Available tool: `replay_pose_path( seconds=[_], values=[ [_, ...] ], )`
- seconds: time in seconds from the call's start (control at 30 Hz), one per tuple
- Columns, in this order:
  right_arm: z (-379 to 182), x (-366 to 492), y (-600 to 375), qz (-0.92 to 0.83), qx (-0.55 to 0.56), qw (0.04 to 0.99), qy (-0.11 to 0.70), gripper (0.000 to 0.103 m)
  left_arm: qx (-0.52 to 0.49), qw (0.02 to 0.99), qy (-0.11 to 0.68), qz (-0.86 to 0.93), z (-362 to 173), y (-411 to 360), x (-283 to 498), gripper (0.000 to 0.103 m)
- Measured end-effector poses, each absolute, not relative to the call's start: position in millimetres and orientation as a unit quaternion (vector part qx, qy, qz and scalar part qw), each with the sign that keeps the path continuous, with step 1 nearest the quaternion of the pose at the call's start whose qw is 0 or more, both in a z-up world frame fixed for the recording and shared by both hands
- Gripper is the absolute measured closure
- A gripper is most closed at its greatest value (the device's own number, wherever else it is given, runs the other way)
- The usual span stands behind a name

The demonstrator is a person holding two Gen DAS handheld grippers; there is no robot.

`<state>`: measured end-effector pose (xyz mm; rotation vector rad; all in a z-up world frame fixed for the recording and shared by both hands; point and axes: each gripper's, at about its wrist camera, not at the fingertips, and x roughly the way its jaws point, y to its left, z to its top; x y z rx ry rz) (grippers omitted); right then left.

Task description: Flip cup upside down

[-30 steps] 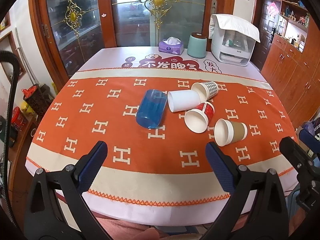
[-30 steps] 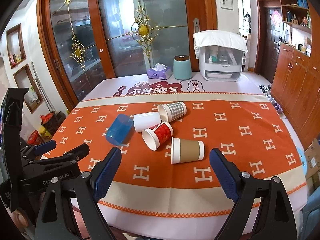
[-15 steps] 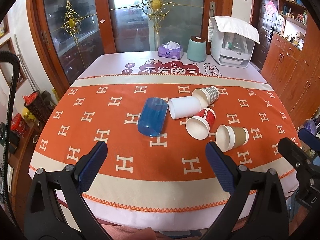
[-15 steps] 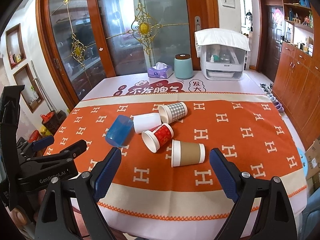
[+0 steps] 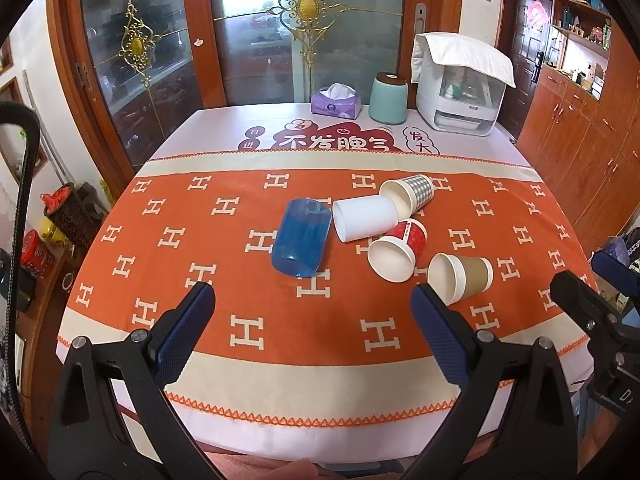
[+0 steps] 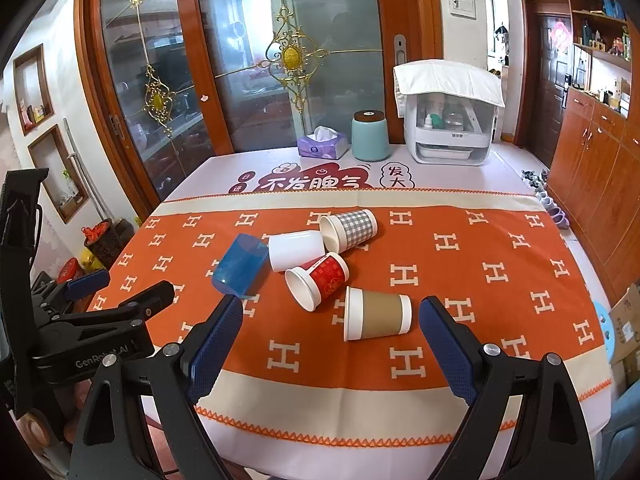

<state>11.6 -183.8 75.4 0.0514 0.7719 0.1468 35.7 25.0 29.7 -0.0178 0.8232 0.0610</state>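
Several cups lie on their sides on the orange tablecloth (image 5: 224,240): a blue plastic cup (image 5: 302,238) (image 6: 239,266), a white cup (image 5: 366,218) (image 6: 296,249), a checked cup (image 5: 408,194) (image 6: 349,229), a red cup (image 5: 398,248) (image 6: 318,280) and a brown cup (image 5: 460,276) (image 6: 378,314). My left gripper (image 5: 312,320) is open and empty, above the table's near edge, short of the cups. My right gripper (image 6: 330,332) is open and empty, with the brown cup just beyond its fingers.
At the table's far end stand a purple tissue box (image 5: 336,102), a teal canister (image 5: 388,98) and a white covered appliance (image 5: 460,88). Glass doors are behind, wooden cabinets (image 6: 600,160) on the right. The other gripper shows at each view's edge.
Both grippers have moved forward toward the cups and a little higher; the cups look nearer and lower in both views. The cups have not moved. Both grippers stay open.
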Motion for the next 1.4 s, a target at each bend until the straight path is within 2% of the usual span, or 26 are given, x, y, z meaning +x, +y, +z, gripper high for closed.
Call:
replay_pose_path(
  seconds=[0.9, 0.97, 1.03, 1.13, 1.4],
  values=[
    [61.3, 54.9, -204.3, 0.034, 0.031, 0.918, 0.393, 0.012, 0.013, 0.901, 0.432, -0.026, 10.5, 14.9, 97.1, 0.005],
    [56.8, 59.6, -206.4, 0.032, 0.032, 0.916, 0.398, 0.012, 0.013, 0.899, 0.436, -0.039, 6.4, 12.6, 103.4, 0.008],
    [51.1, 66.5, -209.6, 0.029, 0.036, 0.913, 0.405, 0.012, 0.016, 0.894, 0.444, -0.058, 1.0, 8.6, 112.6, 0.017],
    [37.7, 80.6, -215.6, 0.026, 0.049, 0.904, 0.423, 0.012, 0.022, 0.879, 0.469, -0.087, -10.7, 1.2, 130.3, 0.022],
    [-4.2, 121.2, -236.4, 0.031, 0.103, 0.875, 0.471, 0.012, -0.019, 0.835, 0.531, -0.14, -42.2, -15.7, 187.7, 0.024]
  ],
)
